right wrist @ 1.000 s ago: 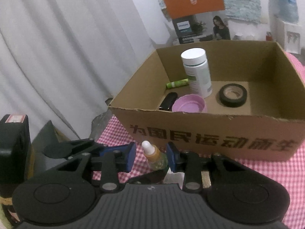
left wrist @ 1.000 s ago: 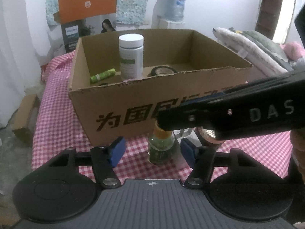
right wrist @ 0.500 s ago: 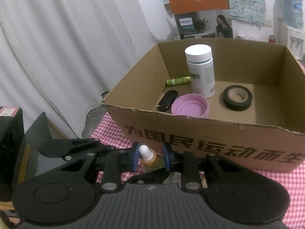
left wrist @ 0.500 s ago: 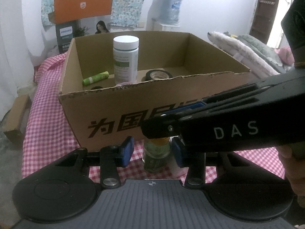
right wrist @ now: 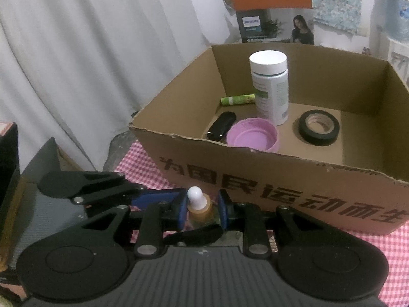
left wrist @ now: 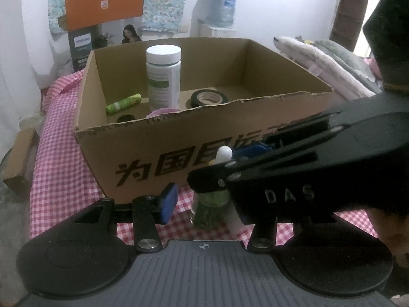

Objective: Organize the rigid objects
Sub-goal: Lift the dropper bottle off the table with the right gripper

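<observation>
- Since a second ago, the right gripper (right wrist: 200, 213) has closed in, and its blue pads now press both sides of the dropper bottle (right wrist: 199, 208) at the amber collar below the white bulb.
- Left gripper (left wrist: 204, 202): its jaws narrowed, then have just eased apart a little; the one blue pad (left wrist: 168, 202) in view stands clear of the bottle's green glass body, so that one is parted, not gripping.
- Bottle stands upright, long axis vertical, white bulb on top, base down by the pink checked tablecloth (left wrist: 64, 168), just in front of the cardboard box (right wrist: 281, 179) and outside it.
- Whether the base touches the cloth I cannot tell.
- Inside the box: a white-capped jar (right wrist: 271, 87) upright, a green tube (right wrist: 237, 99) lying flat, a black tape roll (right wrist: 319, 128), a pink lid (right wrist: 251, 138), a dark oblong item (right wrist: 221, 125).
</observation>
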Motion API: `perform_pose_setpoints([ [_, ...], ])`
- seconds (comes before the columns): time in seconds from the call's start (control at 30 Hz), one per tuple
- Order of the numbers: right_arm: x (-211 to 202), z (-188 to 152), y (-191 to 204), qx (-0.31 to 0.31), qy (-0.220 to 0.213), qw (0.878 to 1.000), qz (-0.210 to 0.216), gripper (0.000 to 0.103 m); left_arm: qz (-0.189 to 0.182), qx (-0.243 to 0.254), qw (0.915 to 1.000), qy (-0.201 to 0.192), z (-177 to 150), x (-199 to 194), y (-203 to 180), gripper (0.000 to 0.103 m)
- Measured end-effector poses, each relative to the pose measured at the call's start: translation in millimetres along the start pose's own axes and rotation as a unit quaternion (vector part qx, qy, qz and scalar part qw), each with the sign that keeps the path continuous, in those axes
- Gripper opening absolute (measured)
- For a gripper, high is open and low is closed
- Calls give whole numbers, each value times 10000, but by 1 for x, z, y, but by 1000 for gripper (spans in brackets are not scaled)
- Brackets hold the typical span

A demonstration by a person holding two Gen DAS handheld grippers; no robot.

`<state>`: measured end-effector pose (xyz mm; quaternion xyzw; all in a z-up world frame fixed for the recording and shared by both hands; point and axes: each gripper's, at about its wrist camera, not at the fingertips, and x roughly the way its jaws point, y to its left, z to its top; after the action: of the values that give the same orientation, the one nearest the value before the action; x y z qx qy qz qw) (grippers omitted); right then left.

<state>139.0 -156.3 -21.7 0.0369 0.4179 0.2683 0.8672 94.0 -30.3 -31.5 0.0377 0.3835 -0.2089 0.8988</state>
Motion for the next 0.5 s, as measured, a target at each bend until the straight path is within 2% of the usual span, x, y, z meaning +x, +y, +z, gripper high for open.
perform_pose_setpoints([
  [0.23,3,3,-4,70,35,10000,50,27,-109,61,9999,28,-1,1,-1,55],
  [0.5,4,5,-7,184,65,9997,150,27,-208,-48,9998,49,1,5,3,55],
])
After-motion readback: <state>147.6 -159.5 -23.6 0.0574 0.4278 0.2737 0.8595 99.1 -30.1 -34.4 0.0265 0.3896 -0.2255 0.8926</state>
